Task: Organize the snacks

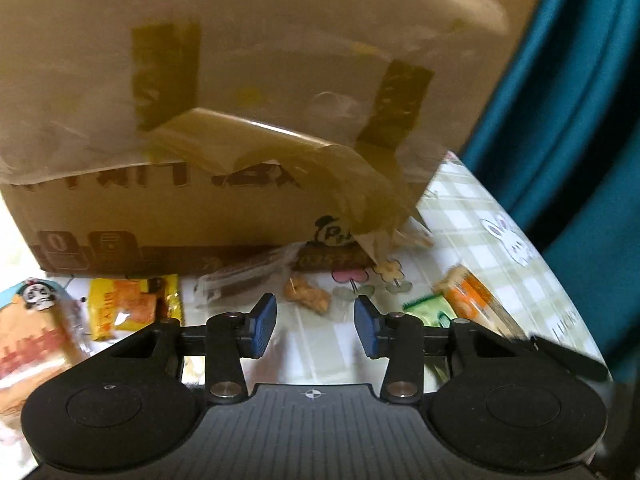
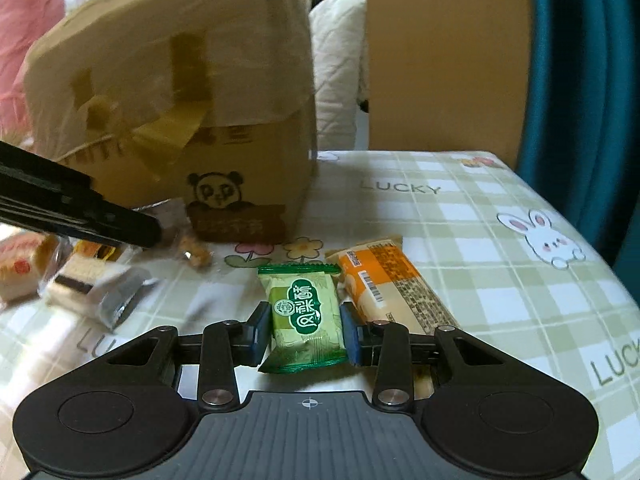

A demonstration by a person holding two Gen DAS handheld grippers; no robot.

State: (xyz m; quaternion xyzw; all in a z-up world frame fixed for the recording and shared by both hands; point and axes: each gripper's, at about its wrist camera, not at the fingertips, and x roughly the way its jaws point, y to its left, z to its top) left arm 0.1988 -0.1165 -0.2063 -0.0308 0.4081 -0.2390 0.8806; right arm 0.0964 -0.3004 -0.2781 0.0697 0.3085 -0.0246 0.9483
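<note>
Green snack packet (image 2: 306, 318) between right gripper's (image 2: 305, 334) jaws.

the tablecloth (image 2: 460, 216) reads "lucky"; the cardboard box (image 2: 256, 92) print seems too blurred to read.

black left gripper (image 1: 315, 326), blue-padded jaws, silver screws.
</note>
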